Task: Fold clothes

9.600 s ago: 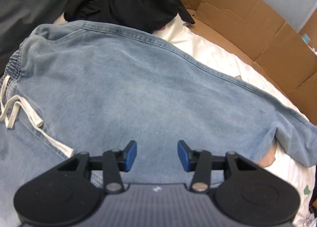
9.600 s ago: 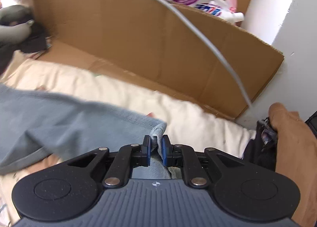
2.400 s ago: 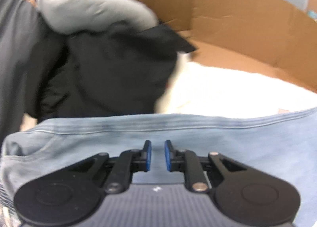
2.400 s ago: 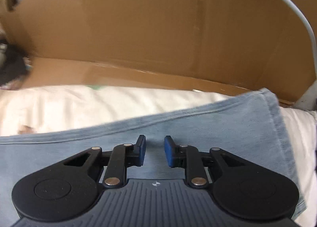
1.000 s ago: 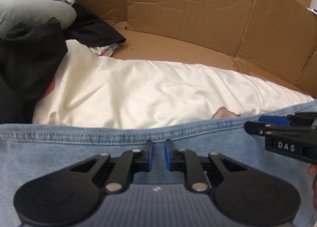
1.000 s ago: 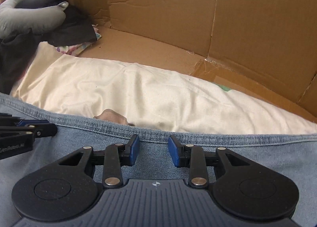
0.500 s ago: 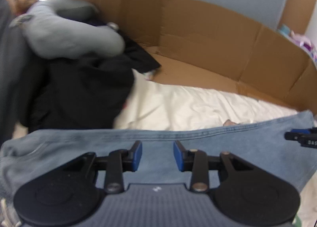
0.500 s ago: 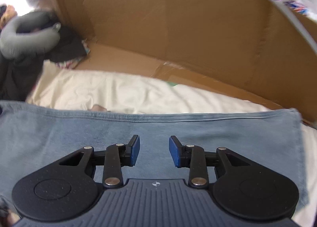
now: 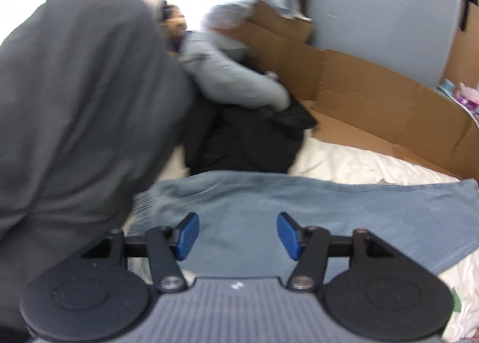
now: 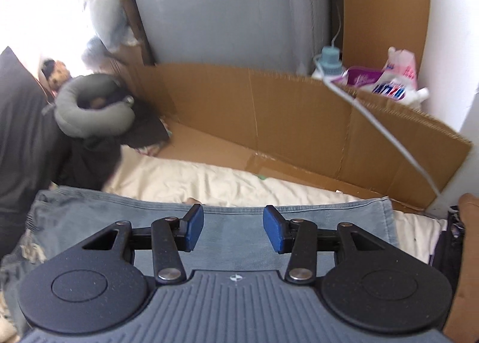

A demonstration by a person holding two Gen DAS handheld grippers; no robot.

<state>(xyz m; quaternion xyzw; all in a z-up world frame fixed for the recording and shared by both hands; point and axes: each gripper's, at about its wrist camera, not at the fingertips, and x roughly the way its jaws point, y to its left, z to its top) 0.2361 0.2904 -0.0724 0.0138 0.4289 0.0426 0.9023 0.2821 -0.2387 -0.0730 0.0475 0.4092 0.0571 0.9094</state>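
Cream sheet (image 10: 191, 181) fills the bed, w/ cardboard wall (image 10: 284, 109) behind; dark blurred fabric (image 9: 74, 121) blocks the left third of the left wrist view, prob. a pillow or garment. Folded denim trousers (image 10: 125, 223) lie flat on the sheet, near edge hidden under both tools; left gripper (image 9: 235, 235) and right gripper (image 10: 233, 229) hang above them, jaws just opened wide, nothing between.

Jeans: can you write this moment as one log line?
jeans: flat on sheet | left gripper: opening, empty | right gripper: opening, empty
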